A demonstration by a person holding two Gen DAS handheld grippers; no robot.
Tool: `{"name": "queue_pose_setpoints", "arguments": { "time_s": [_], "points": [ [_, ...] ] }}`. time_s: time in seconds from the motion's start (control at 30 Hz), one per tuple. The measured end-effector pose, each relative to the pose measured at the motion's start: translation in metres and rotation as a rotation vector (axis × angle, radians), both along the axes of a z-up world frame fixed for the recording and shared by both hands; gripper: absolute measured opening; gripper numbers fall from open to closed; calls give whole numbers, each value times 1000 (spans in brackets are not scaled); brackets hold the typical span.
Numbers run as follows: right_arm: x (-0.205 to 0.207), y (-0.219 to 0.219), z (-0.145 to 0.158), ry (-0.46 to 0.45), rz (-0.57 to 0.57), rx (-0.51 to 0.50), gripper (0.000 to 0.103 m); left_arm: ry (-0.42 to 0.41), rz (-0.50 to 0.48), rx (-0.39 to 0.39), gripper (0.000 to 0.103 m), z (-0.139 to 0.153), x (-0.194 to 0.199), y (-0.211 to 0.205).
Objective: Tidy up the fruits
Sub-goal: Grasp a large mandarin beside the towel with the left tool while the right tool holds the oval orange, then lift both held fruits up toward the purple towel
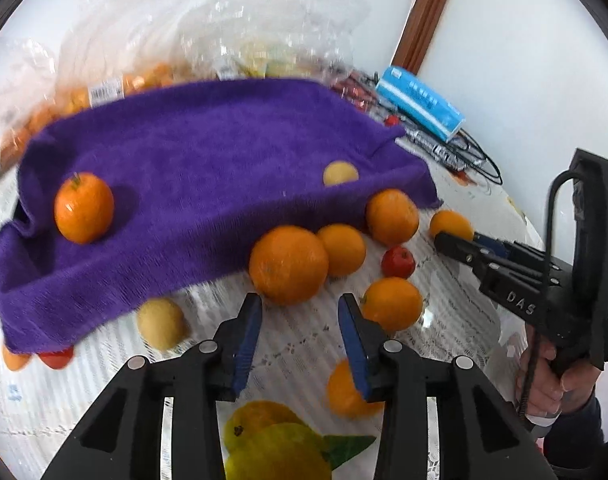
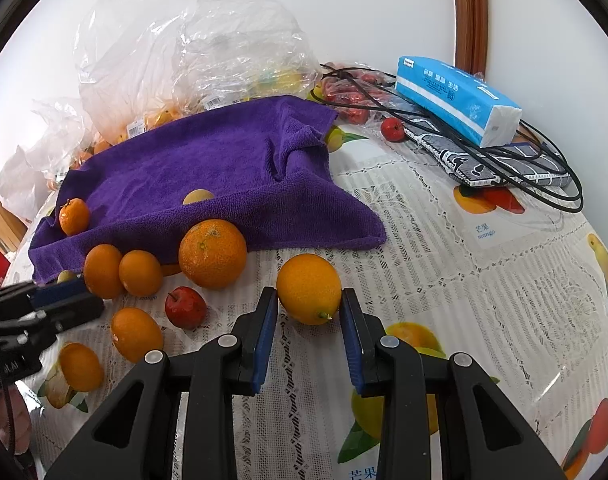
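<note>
A purple towel [image 1: 203, 152] [image 2: 223, 168] lies on the fruit-print tablecloth with a small orange [image 1: 83, 208] [image 2: 74, 216] and a yellow fruit [image 1: 340, 173] [image 2: 198, 196] on it. Several loose oranges and a small red apple [image 1: 398, 262] [image 2: 185, 307] sit along its near edge. My left gripper [image 1: 301, 308] [image 2: 83, 296] is open and holds nothing; the big orange [image 1: 288, 264] [image 2: 212, 254] lies just beyond its tips. My right gripper [image 2: 308, 300] [image 1: 444, 240] is shut on a small orange [image 2: 308, 288] [image 1: 450, 224] that rests on the table.
Clear plastic bags of fruit [image 2: 183, 52] stand behind the towel. A blue tissue pack [image 2: 456, 96] [image 1: 420, 106] and black cables [image 2: 536, 184] lie at the back right by the wall. Another yellow fruit [image 1: 161, 322] sits at the towel's near left edge. A person's hand [image 1: 560, 368] holds the right gripper.
</note>
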State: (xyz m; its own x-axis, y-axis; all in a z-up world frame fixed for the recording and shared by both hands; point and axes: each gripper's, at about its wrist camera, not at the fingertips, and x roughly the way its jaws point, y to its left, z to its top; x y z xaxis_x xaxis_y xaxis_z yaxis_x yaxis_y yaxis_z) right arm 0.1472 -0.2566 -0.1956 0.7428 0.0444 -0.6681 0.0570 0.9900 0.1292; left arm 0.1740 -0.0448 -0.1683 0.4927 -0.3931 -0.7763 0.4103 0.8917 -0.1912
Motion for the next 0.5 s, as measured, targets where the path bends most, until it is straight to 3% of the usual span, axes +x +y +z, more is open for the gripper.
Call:
{"name": "queue_pose_setpoints", "arguments": {
  "time_s": [0.07, 0.2, 0.27, 0.33, 0.43, 0.5],
  "points": [
    [0, 0, 0, -1, 0, 2, 32, -11, 3, 6, 42, -1, 0, -1],
    [0, 0, 0, -3, 0, 9, 32, -37, 9, 30, 42, -3, -4, -5],
    [-1, 0, 0, -3, -1, 12, 32, -49, 14, 48, 33, -3, -4, -6],
    [-1, 0, 0, -4, -1, 14, 32, -45, 18, 40, 31, -2, -2, -5],
    [-1, 0, 0, -4, -2, 14, 32, -25, 42, -3, 36, -1, 4, 1],
    [0, 0, 0, -4, 0, 13, 32, -21, 47, -21, 52, -1, 7, 3]
  ]
}}
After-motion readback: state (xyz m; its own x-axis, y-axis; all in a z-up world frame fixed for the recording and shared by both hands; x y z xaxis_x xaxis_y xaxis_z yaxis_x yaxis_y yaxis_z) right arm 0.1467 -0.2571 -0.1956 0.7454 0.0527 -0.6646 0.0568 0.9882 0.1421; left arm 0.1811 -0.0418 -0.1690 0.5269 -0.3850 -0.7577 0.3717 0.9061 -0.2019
